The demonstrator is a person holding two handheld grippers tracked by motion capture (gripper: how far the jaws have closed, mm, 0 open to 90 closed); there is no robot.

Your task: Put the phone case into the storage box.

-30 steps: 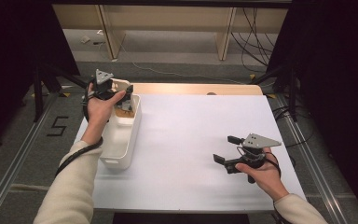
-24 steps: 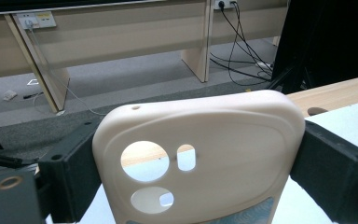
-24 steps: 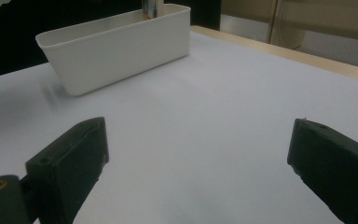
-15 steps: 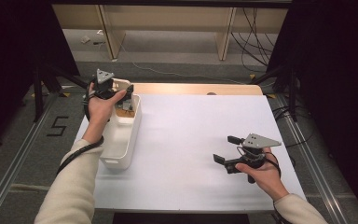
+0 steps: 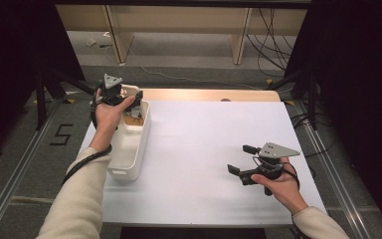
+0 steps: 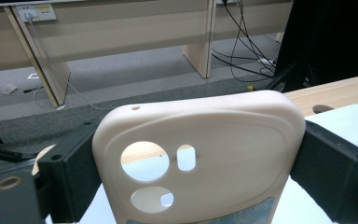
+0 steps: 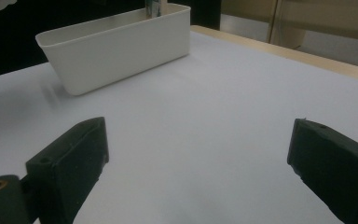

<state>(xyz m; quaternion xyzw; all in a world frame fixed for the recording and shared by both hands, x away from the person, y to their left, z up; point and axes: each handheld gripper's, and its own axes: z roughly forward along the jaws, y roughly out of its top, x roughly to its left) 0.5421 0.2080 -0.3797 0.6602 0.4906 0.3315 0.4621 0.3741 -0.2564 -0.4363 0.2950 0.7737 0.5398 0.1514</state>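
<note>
A cream phone case (image 6: 200, 135) with round camera cut-outs stands upright between the two black jaws of my left gripper (image 6: 200, 175), which press on its two edges. From above, the left gripper (image 5: 128, 98) holds the case (image 5: 131, 91) over the far end of a white bin (image 5: 129, 149) at the table's left. My right gripper (image 5: 242, 159) hovers low over the white table (image 5: 194, 139) at the front right, jaws wide apart and nothing between them. In the right gripper view that gripper (image 7: 196, 154) faces the bin (image 7: 121, 51).
Small greyish items (image 5: 136, 112) lie in the far end of the bin. A wooden strip (image 5: 209, 94) runs along the table's far edge. Metal rails flank the table; cables and desk legs stand on the floor beyond.
</note>
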